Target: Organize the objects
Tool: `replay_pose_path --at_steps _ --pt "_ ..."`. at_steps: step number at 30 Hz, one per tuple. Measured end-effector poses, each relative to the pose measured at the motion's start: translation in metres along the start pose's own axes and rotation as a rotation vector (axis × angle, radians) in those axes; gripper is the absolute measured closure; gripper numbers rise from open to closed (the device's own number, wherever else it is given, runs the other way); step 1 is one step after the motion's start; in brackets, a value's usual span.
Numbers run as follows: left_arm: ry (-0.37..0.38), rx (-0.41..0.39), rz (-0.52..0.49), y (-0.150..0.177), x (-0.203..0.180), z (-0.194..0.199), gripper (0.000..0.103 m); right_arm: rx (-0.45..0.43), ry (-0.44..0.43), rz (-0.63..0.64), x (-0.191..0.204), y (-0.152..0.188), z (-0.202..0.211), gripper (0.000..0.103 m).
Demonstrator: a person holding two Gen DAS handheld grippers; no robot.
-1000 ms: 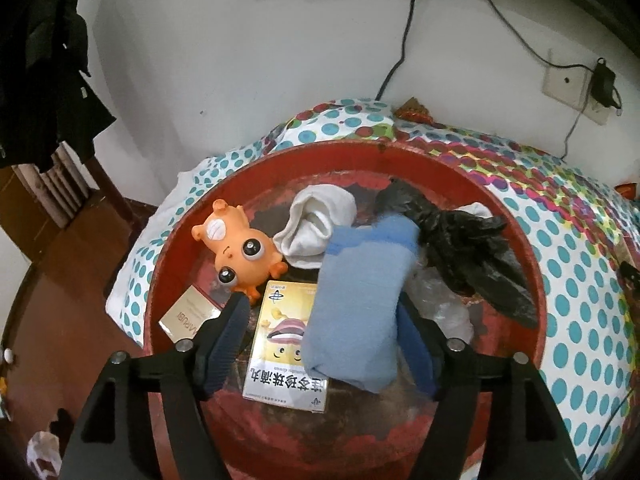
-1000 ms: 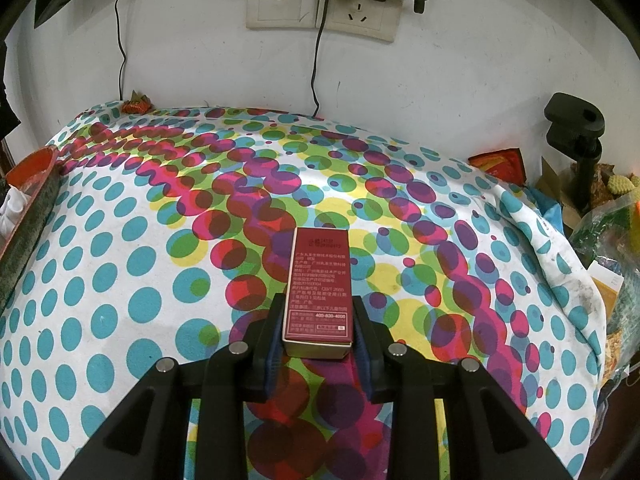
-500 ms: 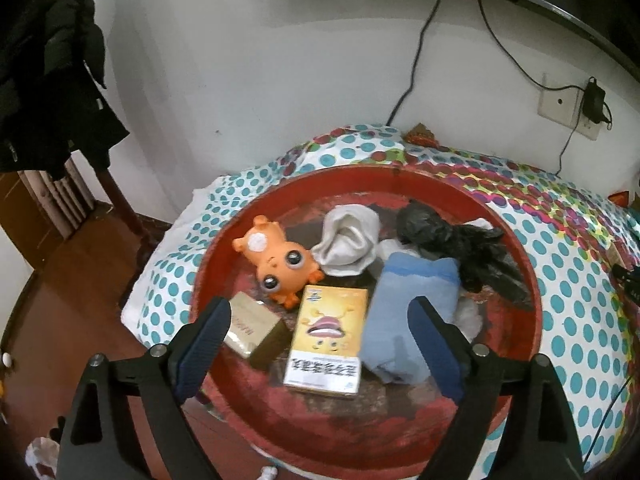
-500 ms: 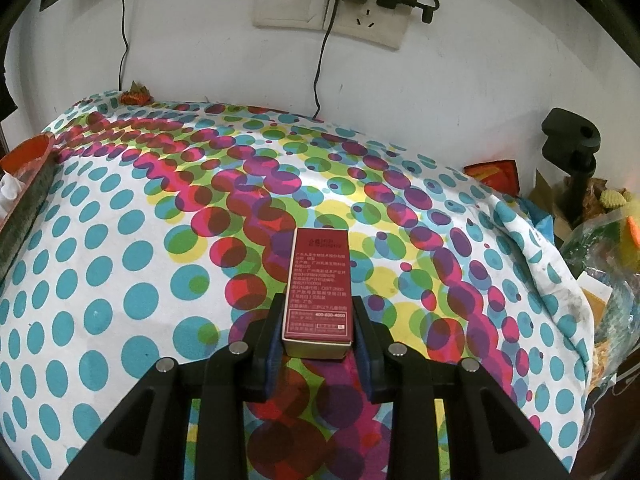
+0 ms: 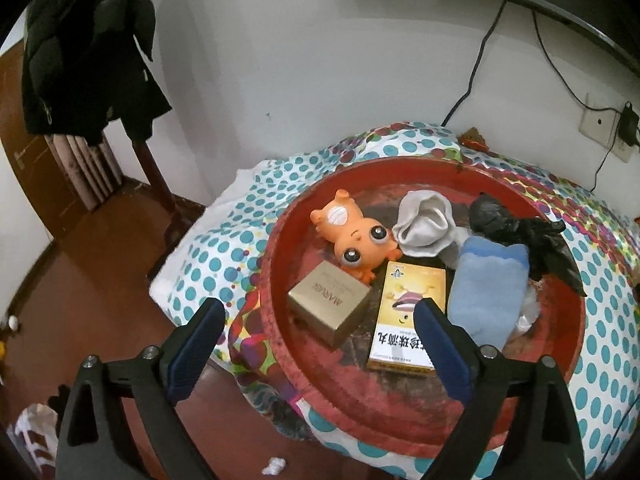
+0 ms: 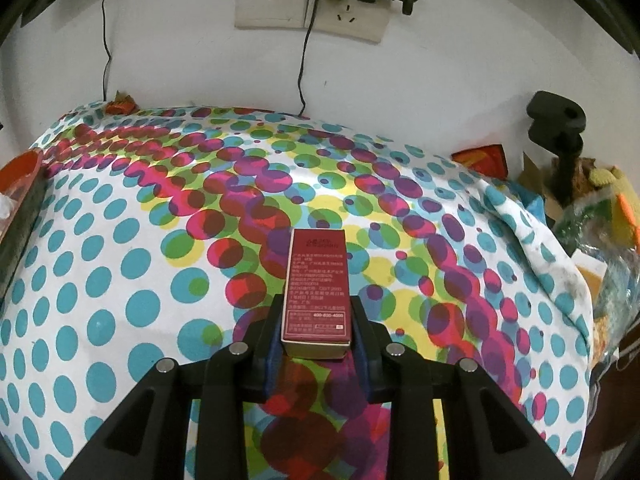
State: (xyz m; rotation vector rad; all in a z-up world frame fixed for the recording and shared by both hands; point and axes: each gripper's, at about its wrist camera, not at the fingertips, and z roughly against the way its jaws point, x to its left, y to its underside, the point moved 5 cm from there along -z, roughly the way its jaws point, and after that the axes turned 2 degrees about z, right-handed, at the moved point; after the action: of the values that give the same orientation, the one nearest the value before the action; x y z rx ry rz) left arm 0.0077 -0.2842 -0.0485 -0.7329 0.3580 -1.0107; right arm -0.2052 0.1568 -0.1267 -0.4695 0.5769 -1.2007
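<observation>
A round red tray (image 5: 400,408) on the dotted cloth holds an orange toy (image 5: 352,236), a gold box (image 5: 328,308), a yellow box (image 5: 408,320), a blue sock (image 5: 486,292), a white sock (image 5: 426,224) and a black bag (image 5: 520,236). My left gripper (image 5: 320,344) is open and empty, raised above the tray's near side. My right gripper (image 6: 316,336) is shut on a dark red box (image 6: 316,284), held over the dotted cloth (image 6: 140,272).
The tray's edge (image 6: 20,200) shows at the right wrist view's left. Wall sockets with cables (image 6: 312,4) are behind. A black clamp stand (image 6: 556,128) and bags of clutter (image 6: 600,232) sit at the right. A dark coat (image 5: 84,44) hangs left, above brown floor (image 5: 80,280).
My left gripper has let go of the blue sock, which now lies in the tray, and has pulled back and up. The right gripper still holds the red box, barely moved.
</observation>
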Motion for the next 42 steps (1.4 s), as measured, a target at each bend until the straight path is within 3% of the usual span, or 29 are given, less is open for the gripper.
replay_pose_path --at_steps 8,14,30,42 --pt "0.085 -0.021 0.002 0.003 -0.005 0.004 0.001 0.013 -0.021 -0.041 0.012 0.012 0.014 0.073" --pt "0.059 -0.027 -0.023 0.004 -0.007 0.003 0.001 0.004 -0.048 -0.074 0.022 0.018 0.026 0.073" --pt "0.04 -0.001 0.029 0.003 0.01 0.0 0.001 -0.028 -0.14 -0.076 0.07 0.016 0.061 0.073" --pt "0.044 0.011 0.043 0.002 0.012 -0.001 0.001 -0.09 -0.235 0.063 0.144 -0.012 0.101 0.073"
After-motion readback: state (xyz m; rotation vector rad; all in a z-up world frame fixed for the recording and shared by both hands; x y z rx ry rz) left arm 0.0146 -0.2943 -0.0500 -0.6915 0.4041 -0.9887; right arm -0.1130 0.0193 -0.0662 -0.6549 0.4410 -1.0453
